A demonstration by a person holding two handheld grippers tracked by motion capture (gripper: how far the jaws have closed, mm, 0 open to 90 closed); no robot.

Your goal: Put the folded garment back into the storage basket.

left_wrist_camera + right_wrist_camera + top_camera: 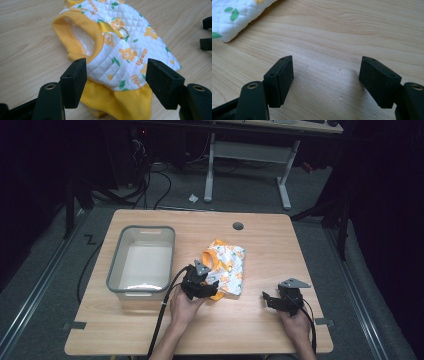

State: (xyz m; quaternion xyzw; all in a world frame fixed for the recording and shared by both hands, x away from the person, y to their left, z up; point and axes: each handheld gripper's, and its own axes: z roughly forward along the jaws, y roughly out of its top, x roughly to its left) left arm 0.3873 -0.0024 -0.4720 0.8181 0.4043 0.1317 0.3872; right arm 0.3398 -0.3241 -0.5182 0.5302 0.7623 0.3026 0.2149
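Observation:
A small quilted pet garment [227,265], white with orange flowers and yellow trim, lies flat in the middle of the wooden table [260,330]. My left gripper [212,289] sits at its near left corner. In the left gripper view the garment [125,45] lies between and beyond the jaws of that gripper [116,65], which stand wide apart without pressing on it; a metal ring [122,32] shows on its back. My right gripper [266,299] rests to the right of the garment, open over bare wood [327,62], with a garment corner [232,17] at the upper left.
A grey plastic bin [115,265] stands at the left of the table, with nothing visible inside. A round cable hole [238,226] sits near the far edge. The right gripper's black jaws [206,32] show at the right edge of the left gripper view.

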